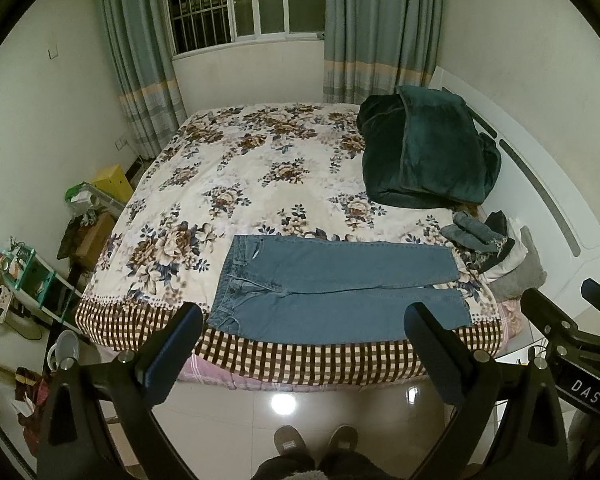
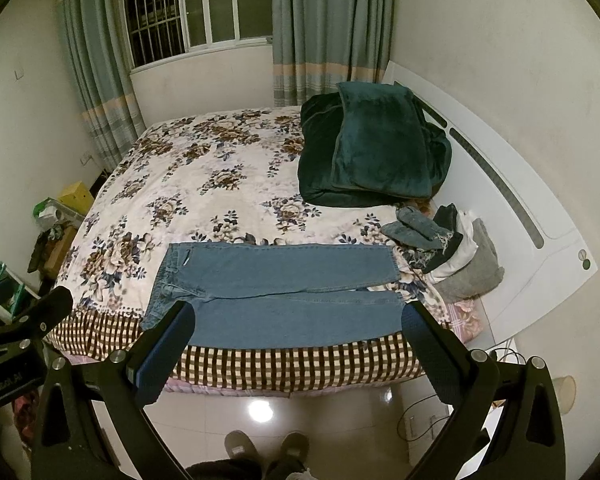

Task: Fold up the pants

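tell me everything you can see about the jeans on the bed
The jeans are medium-blue denim, spread flat and unfolded along the near edge of the bed, on its floral cover. The waistband, with belt loops and a fly, lies at the left; both legs run to the right, side by side with a narrow gap near the hems. Their near edge reaches the checked border. Neither open gripper touches them; the small clothes pile sits just beyond the hems.
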Tool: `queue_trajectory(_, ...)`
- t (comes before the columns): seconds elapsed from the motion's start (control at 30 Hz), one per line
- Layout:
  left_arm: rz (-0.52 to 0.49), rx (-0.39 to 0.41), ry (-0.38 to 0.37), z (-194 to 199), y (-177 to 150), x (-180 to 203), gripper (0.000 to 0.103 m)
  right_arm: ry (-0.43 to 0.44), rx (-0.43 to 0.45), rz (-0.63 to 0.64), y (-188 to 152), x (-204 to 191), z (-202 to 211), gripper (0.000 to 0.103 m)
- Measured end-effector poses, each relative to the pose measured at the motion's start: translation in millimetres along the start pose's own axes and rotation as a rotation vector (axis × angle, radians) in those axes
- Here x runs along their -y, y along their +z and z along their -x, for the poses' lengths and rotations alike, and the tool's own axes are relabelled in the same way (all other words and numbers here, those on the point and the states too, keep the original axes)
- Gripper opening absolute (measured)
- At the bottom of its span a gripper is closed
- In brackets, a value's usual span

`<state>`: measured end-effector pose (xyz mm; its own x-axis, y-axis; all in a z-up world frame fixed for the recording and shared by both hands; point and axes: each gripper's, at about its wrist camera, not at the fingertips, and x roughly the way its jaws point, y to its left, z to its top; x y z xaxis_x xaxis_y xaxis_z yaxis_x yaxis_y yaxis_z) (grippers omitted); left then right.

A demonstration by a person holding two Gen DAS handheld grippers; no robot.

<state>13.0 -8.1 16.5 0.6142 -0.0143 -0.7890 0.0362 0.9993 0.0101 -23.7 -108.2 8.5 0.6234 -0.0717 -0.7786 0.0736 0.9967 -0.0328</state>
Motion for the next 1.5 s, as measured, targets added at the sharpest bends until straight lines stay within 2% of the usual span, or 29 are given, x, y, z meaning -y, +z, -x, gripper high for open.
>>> queue_trajectory(1.5,0.005,0.010,-0.006,2.0,-2.2,-0.2,0.103,0.000,0.010,0.008,7.0,2.8,2.7,0.103)
